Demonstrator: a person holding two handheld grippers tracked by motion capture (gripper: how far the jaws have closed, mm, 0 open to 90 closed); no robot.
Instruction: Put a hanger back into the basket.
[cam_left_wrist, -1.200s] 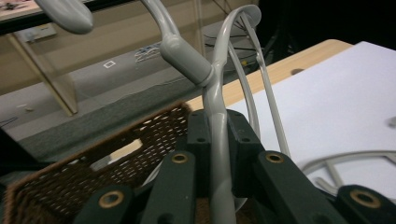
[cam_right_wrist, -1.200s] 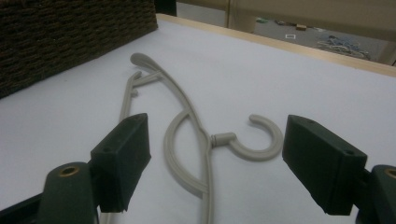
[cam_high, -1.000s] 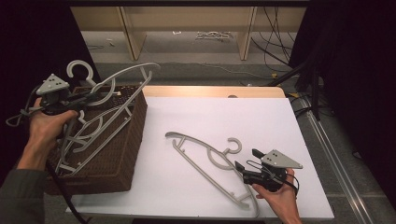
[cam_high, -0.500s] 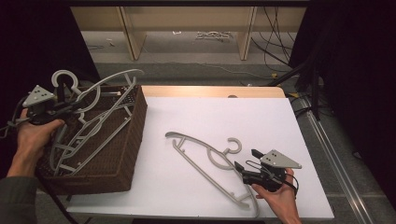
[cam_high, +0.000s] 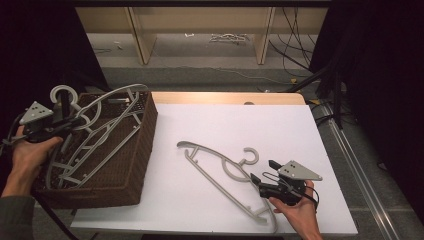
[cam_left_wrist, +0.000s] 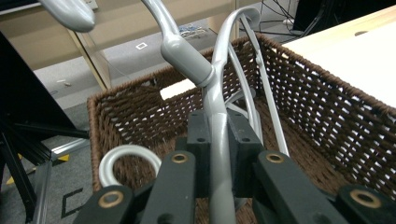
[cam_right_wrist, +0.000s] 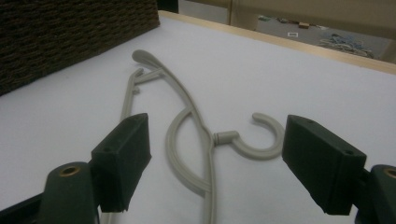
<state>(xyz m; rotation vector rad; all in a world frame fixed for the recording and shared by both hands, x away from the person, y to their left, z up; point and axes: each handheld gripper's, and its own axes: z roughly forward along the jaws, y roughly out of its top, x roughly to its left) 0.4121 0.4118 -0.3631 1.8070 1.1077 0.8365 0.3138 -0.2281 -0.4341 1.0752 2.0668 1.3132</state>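
here, the readings at this moment were as follows.
left gripper (cam_high: 75, 121): was held over the near left rim of the basket (cam_high: 135, 165), its jaws clamped tight on the neck of a grey hanger (cam_left_wrist: 217, 140).
held hanger: rose out of the basket, hook (cam_high: 62, 95) up and past the basket's far left corner; one shoulder arched over the far rim, the other ran down into the basket.
basket: brown wicker, stood on the left end of the table (cam_high: 225, 125), its right wall beside the white sheet (cam_high: 200, 195). it held further grey hangers (cam_high: 75, 162) lying at a slant; their number could not be told.
right gripper (cam_high: 260, 181): rested low at the near right of the sheet, jaws wide apart, nothing pressed between them.
second hanger (cam_high: 220, 170): lay flat on the sheet, well apart from the basket, hook (cam_right_wrist: 257, 140) toward the far side. in the right gripper view its neck and inner loop lay between the open jaws, touched by neither pad.
hands: one hand gripped each tool from the near edge.
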